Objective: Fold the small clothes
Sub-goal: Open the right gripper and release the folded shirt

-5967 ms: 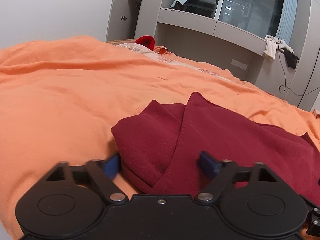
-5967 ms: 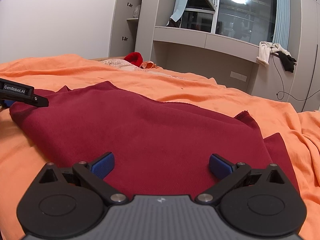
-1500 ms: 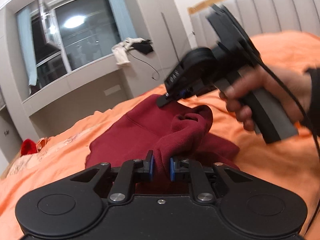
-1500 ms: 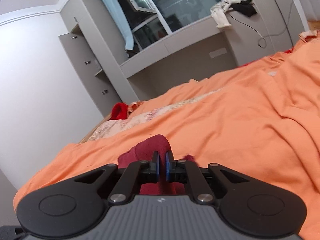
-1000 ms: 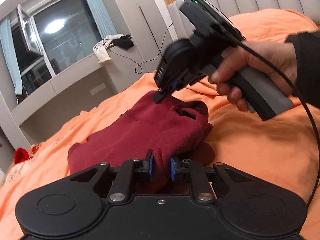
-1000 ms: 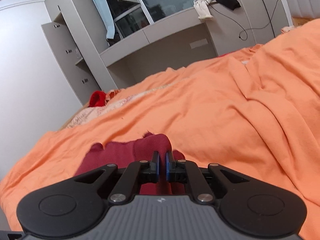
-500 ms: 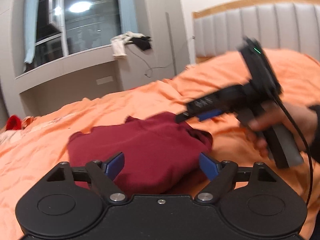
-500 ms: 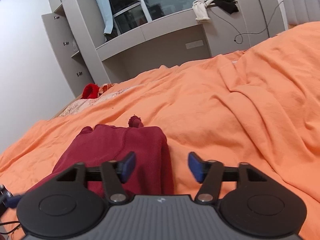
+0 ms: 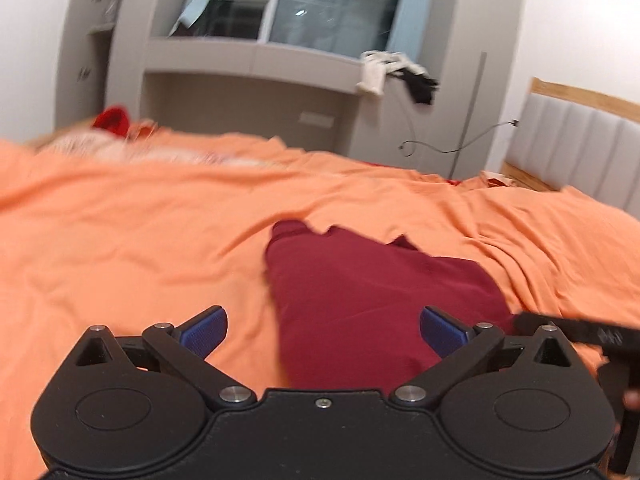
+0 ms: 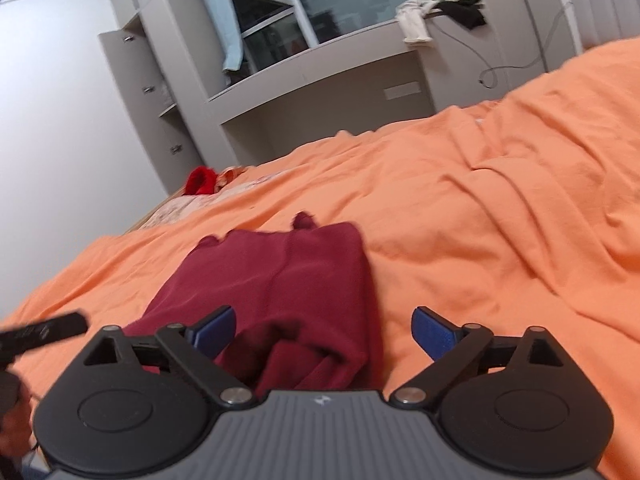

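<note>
Nearest us, our left gripper (image 9: 323, 328) hangs with its blue-padded fingers (image 9: 204, 330) spread wide and holding nothing, and our right gripper (image 10: 323, 328) is spread wide and empty as well, its left pad just above the near edge of the cloth. Between and beyond both sets of fingers lies the dark red fleece garment (image 9: 376, 300), folded into a compact oblong bundle on the rumpled orange bed cover (image 9: 132, 232); from the right wrist view the bundle (image 10: 288, 280) runs from 6 o'clock toward 12 o'clock, its layered near end bunched under the gripper body and two small points sticking up at its far edge. At 3 o'clock in the left wrist view the black tip of the right gripper reaches in just beside the garment's edge; at 9 o'clock in the right wrist view the left gripper's tip shows likewise. Farther off, at 10 o'clock, a bright red soft item (image 10: 202, 180) rests at the bed's far side. Beyond it stands a grey built-in window shelf unit (image 10: 320, 80), with a white cloth (image 10: 416, 20) and a black cloth (image 10: 464, 10) draped over its ledge at 1 o'clock.
</note>
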A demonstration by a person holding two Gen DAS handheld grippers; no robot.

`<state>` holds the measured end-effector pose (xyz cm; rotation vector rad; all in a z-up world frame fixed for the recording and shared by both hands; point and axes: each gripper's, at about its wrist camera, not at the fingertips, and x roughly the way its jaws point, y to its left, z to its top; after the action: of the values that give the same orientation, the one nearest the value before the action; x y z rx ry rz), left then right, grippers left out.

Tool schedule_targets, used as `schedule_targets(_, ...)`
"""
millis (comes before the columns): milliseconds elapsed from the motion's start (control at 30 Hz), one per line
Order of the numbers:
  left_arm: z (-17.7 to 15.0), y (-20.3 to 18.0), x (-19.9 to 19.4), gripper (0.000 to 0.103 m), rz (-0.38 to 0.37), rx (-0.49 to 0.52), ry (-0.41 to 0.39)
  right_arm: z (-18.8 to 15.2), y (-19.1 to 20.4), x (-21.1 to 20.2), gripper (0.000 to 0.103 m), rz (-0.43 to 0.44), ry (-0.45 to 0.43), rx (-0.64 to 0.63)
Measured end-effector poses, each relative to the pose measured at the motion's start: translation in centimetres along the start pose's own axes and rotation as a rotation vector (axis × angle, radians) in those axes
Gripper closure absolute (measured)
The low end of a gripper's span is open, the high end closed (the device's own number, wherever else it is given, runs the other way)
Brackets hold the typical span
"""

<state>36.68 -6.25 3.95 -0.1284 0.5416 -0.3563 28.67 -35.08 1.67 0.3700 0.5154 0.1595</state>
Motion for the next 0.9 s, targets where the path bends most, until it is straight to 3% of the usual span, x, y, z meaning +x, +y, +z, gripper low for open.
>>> schedule_targets(200,-1.5,1.7,0.2,0.001,-0.033,-0.019,0.041,-1.8,2.2,-0.3,0.002,0.016,0.025,-0.062)
schedule_targets(367,-2.2,1.3,0.3,0.001,-0.051,0.005,0.050,-3.5,3.2,0.7,0.002,-0.049,0.081,-0.089)
schedule_targets(667,-2.9,1.1,1.2,0.000,-0.038,0.038,0.108,-5.1,4.4,0.5,0.000,-0.112,0.082,-0.117)
schedule_targets(900,-3.0,1.5,1.8,0.000,-0.042,0.020,0.129,-3.7,3.2,-0.8,0.000,-0.073,0.150,-0.050)
